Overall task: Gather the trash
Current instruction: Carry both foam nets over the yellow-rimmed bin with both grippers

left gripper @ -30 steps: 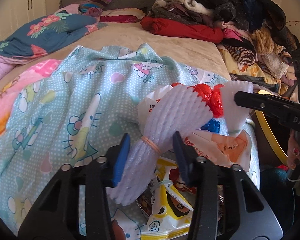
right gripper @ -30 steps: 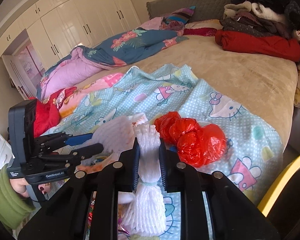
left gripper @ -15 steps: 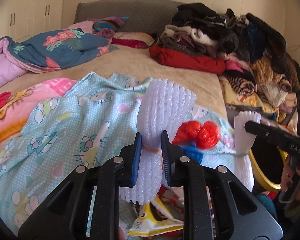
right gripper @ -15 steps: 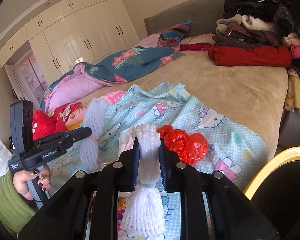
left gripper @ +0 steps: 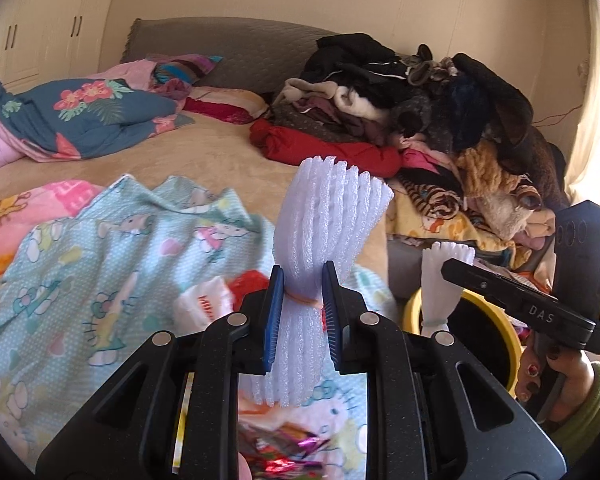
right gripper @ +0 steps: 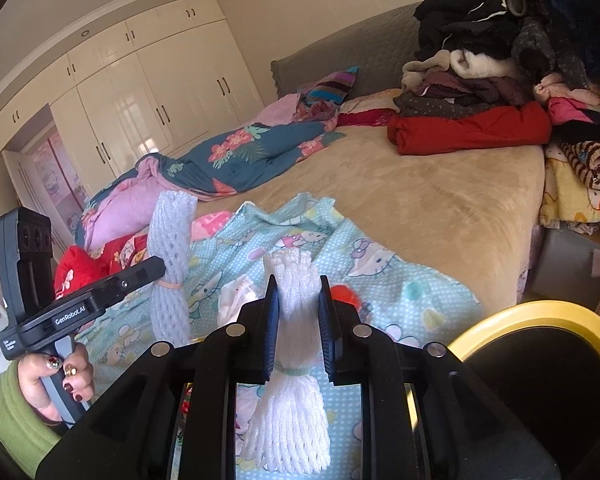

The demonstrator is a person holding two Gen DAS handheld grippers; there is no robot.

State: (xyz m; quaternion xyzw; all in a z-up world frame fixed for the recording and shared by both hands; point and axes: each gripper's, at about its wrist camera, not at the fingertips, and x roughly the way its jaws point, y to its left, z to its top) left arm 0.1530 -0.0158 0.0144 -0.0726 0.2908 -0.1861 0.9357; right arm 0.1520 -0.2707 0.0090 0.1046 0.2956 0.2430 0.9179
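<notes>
A banded foam-net bundle (left gripper: 300, 308) is clenched at its waist by the left claw (left gripper: 299, 312) and another (right gripper: 296, 320) by the right claw (right gripper: 298, 322), both held lifted above the bed (right gripper: 440, 200), presumably for dropping into the yellow-rimmed bin (right gripper: 540, 314) nearby.

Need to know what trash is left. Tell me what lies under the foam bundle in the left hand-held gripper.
Under the foam bundle lies the Hello Kitty blanket with a blurred shiny wrapper. A white wrapper lies beside. The rest is hidden by the left hand-held gripper.
</notes>
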